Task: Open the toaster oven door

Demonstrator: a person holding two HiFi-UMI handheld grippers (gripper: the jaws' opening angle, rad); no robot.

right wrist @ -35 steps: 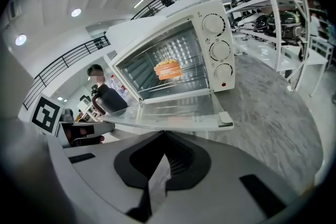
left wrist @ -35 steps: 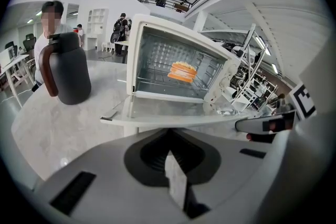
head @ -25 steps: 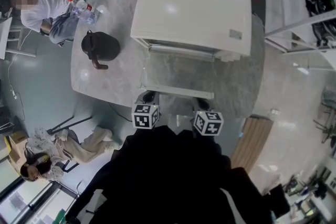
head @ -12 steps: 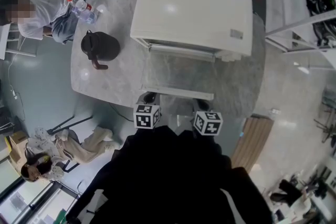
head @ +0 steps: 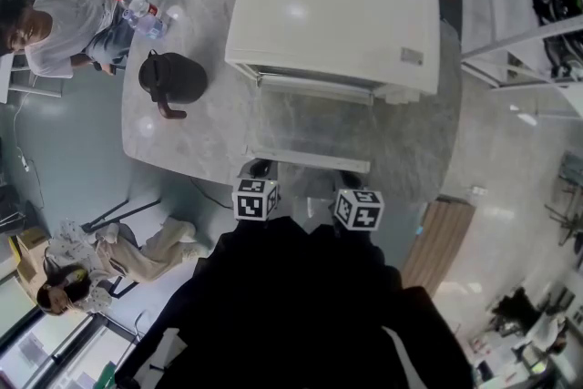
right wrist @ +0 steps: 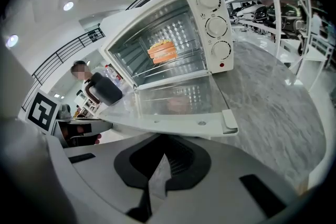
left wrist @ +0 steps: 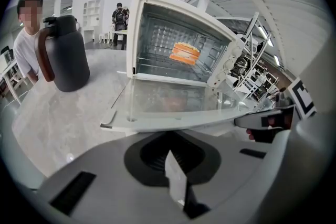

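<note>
Toaster oven (head: 332, 23): one is seen, white, set on one grey marble table (head: 182, 137). Its door (head: 310, 127) is open all the way. The door is laid flat, out toward the person, with its long handle (head: 310, 161) at the near edge. One orange piece of food (left wrist: 185, 53) is seen on the rack inside. Three round knobs (right wrist: 215, 23) are stacked in a column on the oven's right side.

Two grippers are held low, just in front of the door's near edge. The left gripper (left wrist: 176, 186) is pressed shut, and nothing is held between its jaws. The right gripper (right wrist: 155, 189) is pressed shut too, and nothing is held by it. Whether the handle is touched by either gripper cannot be told. Two marker cubes are seen from above, one on the left (head: 255, 199) and one on the right (head: 358, 208), side by side.

One black jug (head: 173, 79) with a brown handle is stood on the table, left of the oven and well apart from it. One clear bottle (head: 137, 9) with a red cap is seen at the table's far left corner.

Two other people are seen from above. One (head: 64, 9) is seated by that corner, and one (head: 82, 264) is low on the floor at the left.
</note>
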